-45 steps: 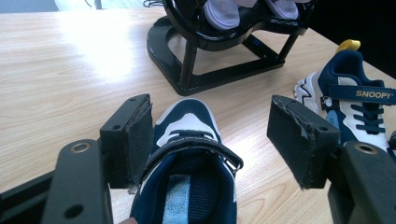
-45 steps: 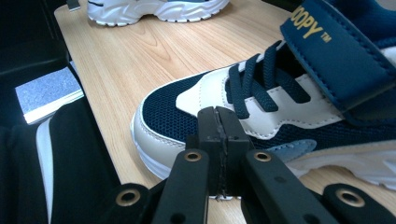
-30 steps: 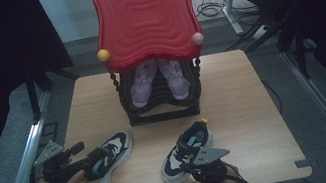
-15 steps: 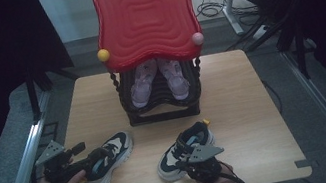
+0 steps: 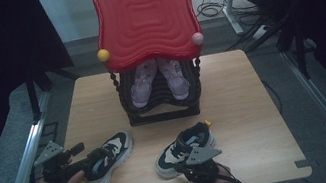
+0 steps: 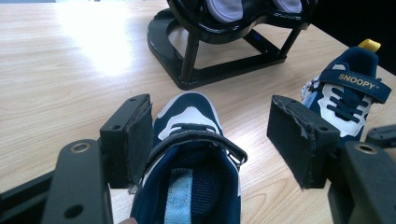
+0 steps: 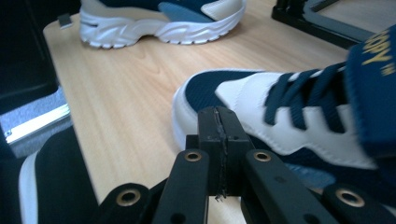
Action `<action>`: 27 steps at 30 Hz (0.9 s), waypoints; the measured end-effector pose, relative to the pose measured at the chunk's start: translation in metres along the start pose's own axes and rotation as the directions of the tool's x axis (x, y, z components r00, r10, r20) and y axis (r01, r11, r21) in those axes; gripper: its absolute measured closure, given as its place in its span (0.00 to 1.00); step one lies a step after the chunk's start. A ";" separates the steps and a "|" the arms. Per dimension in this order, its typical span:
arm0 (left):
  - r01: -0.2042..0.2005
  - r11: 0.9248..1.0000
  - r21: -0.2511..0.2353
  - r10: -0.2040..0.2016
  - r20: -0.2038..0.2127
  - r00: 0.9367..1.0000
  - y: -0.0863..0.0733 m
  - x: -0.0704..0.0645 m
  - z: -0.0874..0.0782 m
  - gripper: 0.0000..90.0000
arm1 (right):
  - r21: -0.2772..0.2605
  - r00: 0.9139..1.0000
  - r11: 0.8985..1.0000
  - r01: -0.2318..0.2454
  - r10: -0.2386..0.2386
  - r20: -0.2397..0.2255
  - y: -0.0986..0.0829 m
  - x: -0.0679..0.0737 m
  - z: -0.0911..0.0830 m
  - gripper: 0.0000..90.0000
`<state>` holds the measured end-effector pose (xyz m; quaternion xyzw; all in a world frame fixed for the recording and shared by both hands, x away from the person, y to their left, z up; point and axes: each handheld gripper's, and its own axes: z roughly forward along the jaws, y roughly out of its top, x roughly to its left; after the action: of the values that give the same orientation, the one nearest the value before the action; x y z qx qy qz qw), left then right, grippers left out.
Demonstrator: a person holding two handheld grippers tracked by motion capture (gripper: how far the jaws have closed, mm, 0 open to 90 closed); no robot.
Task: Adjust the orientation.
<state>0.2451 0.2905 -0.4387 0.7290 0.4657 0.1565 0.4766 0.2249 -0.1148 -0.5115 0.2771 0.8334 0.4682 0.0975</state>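
Note:
Two navy-and-white sneakers lie on the wooden table (image 5: pixel 245 107). My left gripper (image 5: pixel 86 157) is at the heel of the left sneaker (image 5: pixel 109 159). In the left gripper view that gripper (image 6: pixel 210 126) is open, its pads (image 6: pixel 135 135) on either side of the sneaker's collar (image 6: pixel 196 154), the left pad against it. My right gripper (image 5: pixel 184 168) sits low at the near side of the right sneaker (image 5: pixel 183 147). In the right gripper view its jaws are pressed together, with the gripper (image 7: pixel 218 128) beside that sneaker's toe (image 7: pixel 280 107) and nothing between them.
A black shoe rack (image 5: pixel 161 107) stands at the table's back centre with a pair of lilac shoes (image 5: pixel 156 80) inside and a red wavy tray top (image 5: pixel 145 18). Metal rails (image 5: pixel 22 167) run along both sides of the table.
My right gripper and the right sneaker have shifted slightly to the left. The left gripper and its sneaker have stayed put.

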 end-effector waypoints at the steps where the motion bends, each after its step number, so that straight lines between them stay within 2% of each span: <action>1: 0.001 1.000 -0.001 -0.001 0.000 1.000 0.000 0.000 0.000 0.35 | 0.008 1.000 1.000 0.005 -0.005 -0.003 -0.001 0.001 0.000 1.00; 5: 0.000 1.000 0.001 0.000 -0.002 1.000 0.000 0.000 0.000 0.35 | 0.028 1.000 1.000 0.008 -0.009 0.010 -0.004 0.002 0.007 1.00; 10: -0.001 1.000 0.006 0.001 -0.004 1.000 0.000 0.000 0.001 0.35 | 0.028 1.000 1.000 0.004 -0.004 0.007 0.000 0.002 0.016 1.00; 19: -0.002 1.000 0.010 0.002 -0.005 1.000 -0.001 0.001 0.001 0.35 | 0.020 0.997 1.000 -0.017 0.016 0.070 0.009 0.006 0.036 1.00; 27: -0.001 1.000 0.014 0.001 -0.002 1.000 -0.001 0.002 0.002 0.35 | 0.034 0.995 0.999 -0.003 -0.001 0.098 0.016 0.011 0.056 1.00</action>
<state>0.2467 0.2911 -0.4412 0.7325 0.4669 0.1543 0.4707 0.2457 -0.0619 -0.5270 0.3018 0.8354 0.4397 0.1333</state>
